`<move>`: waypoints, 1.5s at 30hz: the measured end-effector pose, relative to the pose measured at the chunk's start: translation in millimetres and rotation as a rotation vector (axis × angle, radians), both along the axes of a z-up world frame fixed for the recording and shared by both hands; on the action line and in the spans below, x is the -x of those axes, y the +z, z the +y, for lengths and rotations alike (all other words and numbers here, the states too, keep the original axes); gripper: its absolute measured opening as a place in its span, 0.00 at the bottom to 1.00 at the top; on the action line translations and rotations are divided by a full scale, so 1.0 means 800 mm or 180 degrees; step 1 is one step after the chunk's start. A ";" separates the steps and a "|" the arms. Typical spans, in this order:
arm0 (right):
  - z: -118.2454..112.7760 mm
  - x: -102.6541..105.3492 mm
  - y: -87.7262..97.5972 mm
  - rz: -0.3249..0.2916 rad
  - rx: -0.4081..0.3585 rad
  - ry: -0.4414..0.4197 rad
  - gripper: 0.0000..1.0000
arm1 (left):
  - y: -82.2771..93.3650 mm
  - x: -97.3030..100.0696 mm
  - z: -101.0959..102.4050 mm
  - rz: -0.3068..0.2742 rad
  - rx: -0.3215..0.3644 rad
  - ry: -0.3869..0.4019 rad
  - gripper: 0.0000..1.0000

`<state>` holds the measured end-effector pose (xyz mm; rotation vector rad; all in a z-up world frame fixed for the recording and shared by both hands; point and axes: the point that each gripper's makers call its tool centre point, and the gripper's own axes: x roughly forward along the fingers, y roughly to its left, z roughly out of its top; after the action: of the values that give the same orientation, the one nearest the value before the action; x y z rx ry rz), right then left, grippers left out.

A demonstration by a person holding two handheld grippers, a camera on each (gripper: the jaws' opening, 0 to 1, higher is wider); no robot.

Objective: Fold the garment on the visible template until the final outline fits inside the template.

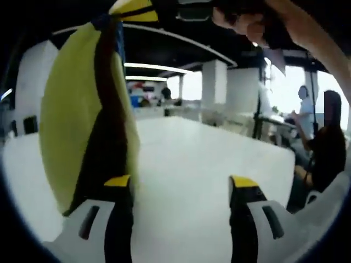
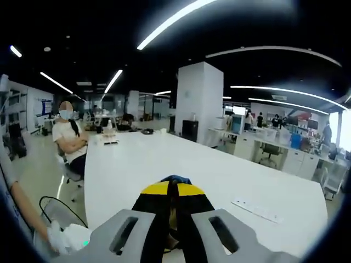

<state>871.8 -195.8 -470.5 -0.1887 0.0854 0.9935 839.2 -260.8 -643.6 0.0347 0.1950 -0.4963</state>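
The garment point(image 1: 82, 126) is looking like soft matt cloth, yellow-green with a dark panel, and is hanging in smooth folds. The desk point(image 2: 164, 164) is showing a smooth white top with a faint sheen. The left gripper point(image 1: 181, 189) and right gripper point(image 2: 173, 189) are looking like matt grey and black plastic, tipped yellow.

Yellow-green and black on white

The garment point(image 1: 82, 126) is yellow-green with a black stripe and a blue edge. Both grippers point(image 1: 181, 189) point(image 2: 173, 205) are grey with black jaws tipped yellow. The table point(image 1: 208, 164) is plain white.
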 end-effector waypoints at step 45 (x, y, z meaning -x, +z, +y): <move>0.004 0.028 0.066 -0.0335 -0.0157 0.0043 0.03 | 0.094 -0.074 0.173 -0.0754 -0.0939 0.0708 0.51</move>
<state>849.8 -192.3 -417.4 -0.1962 -0.0364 0.9965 898.3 -122.5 -568.1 0.3549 0.0374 -0.2353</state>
